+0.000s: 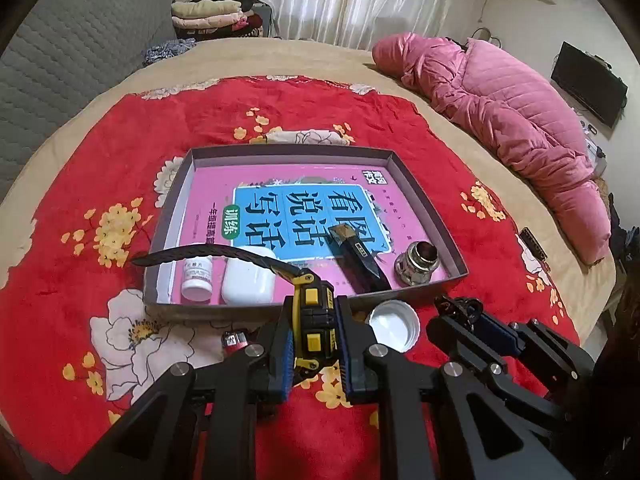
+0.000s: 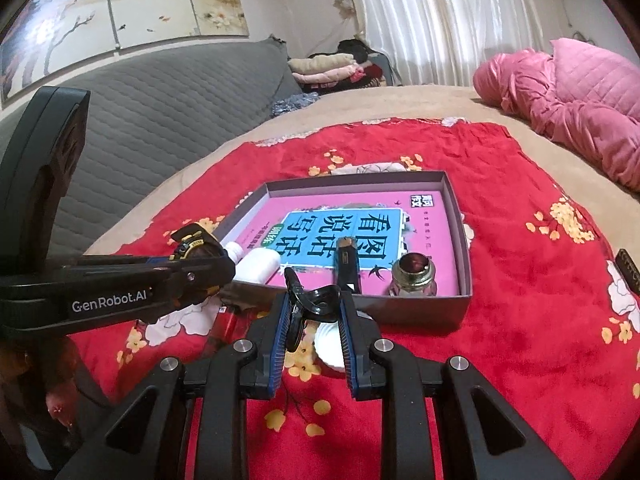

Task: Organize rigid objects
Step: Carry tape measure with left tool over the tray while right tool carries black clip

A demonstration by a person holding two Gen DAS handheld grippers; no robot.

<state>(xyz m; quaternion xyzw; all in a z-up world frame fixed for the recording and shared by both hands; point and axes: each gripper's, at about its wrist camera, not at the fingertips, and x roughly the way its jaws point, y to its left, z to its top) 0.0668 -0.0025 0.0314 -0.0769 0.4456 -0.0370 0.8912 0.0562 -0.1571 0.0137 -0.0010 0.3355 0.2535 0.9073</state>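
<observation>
Red blanket [image 1: 248, 112]; left tool [image 1: 314, 322] grips tape measure [image 1: 314, 312], seemingly.

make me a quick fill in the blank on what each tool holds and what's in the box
The left tool is shut on a yellow and black ____ measure.
The right tool grips a black plastic ____.
The grey cardboard box holds a ____ book with a blue title panel.
The round white plastic lid lies ____ the box, on the red floral blanket.

Missing words: tape; clip; pink; outside
</observation>
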